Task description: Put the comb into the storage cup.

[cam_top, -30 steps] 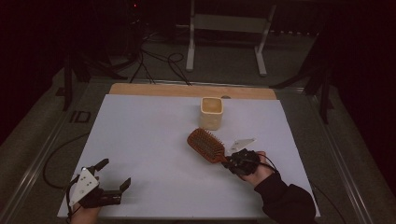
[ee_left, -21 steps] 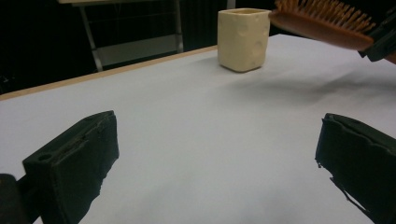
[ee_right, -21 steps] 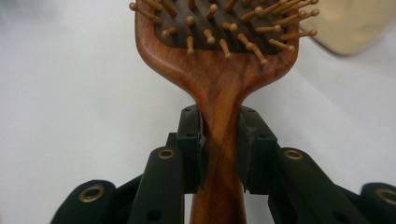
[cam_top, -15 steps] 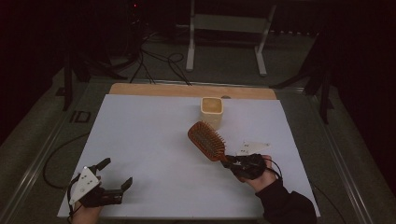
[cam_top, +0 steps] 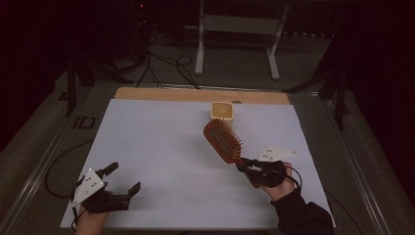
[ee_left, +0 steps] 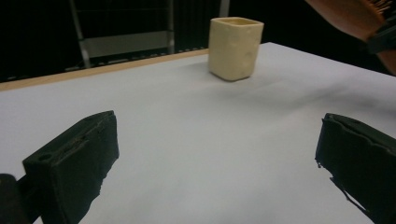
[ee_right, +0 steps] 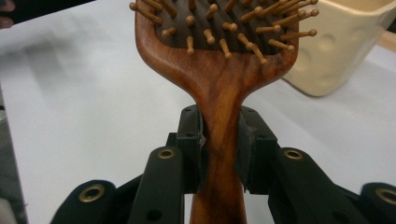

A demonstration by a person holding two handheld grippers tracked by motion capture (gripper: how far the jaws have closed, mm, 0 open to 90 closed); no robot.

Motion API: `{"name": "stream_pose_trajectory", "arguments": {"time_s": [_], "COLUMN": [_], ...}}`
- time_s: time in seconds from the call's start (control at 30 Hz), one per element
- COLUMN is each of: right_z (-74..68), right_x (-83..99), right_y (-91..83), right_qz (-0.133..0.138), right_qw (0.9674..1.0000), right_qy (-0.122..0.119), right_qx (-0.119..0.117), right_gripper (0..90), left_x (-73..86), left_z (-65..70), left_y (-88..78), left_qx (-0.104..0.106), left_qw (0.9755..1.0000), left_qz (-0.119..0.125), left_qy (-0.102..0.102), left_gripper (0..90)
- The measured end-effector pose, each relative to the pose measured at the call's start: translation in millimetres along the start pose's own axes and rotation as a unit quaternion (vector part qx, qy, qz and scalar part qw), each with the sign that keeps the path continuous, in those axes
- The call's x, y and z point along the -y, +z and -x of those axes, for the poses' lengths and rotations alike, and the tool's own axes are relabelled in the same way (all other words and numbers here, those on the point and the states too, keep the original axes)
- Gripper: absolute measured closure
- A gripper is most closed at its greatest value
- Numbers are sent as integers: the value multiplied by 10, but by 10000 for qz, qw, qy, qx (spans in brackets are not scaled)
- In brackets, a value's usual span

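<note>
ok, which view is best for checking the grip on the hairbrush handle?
Right gripper view: the right tool has both pads clamped on the hairbrush handle, close up. High view shows the whole brush lifted toward the cup, grip tiny. Left gripper view catches just the brush's edge.

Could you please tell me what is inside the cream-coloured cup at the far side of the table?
From the high view, the cup shows only its own pale inner walls, with no object visible. Its floor is too dim and small to judge, and the hairbrush covers its near base.
</note>
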State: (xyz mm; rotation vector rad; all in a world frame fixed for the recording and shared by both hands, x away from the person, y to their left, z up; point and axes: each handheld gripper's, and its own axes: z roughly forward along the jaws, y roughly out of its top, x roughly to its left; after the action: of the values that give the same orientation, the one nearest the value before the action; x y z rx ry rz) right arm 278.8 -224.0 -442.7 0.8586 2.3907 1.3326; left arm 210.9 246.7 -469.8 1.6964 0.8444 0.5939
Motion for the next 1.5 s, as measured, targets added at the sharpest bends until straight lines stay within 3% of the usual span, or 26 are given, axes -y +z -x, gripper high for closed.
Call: {"name": "stream_pose_trajectory", "arguments": {"time_s": [0.2,0.33,0.37,0.5,0.67,0.87,1.07,1.2,1.33,1.37,1.5], "right_z": [-3,-17,-26,-38,-47,-58,-55,-62,-63,-62,-66], "right_x": [-1,3,6,-14,-23,-36,-48,-48,-51,-52,-51], "right_y": [4,17,19,32,50,53,46,46,45,46,43], "right_qz": [11,-10,2,6,17,29,62,77,81,81,95], "right_qw": [10000,10000,10000,10000,10000,9999,9999,9999,9999,9999,9999], "right_qy": [-2,-32,-68,-79,-83,-113,-110,-125,-133,-121,-120], "right_qx": [3,-7,23,-16,-44,-34,-36,8,-1,-2,17], "right_gripper": [734,733,734,734,733,733,733,734,734,733,734], "left_x": [-309,-418,-492,-625,-814,-1039,-1210,-1324,-1393,-1426,-1455], "left_z": [87,115,131,141,205,251,303,362,427,470,557], "left_y": [93,139,167,218,281,388,532,659,767,851,1007], "left_qx": [292,347,382,490,476,667,819,740,773,896,895], "left_qw": [9995,9993,9988,9969,9970,9953,9929,9918,9919,9893,9888], "left_qz": [53,-6,7,13,-13,-81,-150,-282,-372,-388,-497], "left_qy": [-68,-170,-320,-608,-608,-701,-847,-998,-937,-1081,-1089], "left_gripper": [0,0,0,1,0,0,0,0,0,0,0]}}
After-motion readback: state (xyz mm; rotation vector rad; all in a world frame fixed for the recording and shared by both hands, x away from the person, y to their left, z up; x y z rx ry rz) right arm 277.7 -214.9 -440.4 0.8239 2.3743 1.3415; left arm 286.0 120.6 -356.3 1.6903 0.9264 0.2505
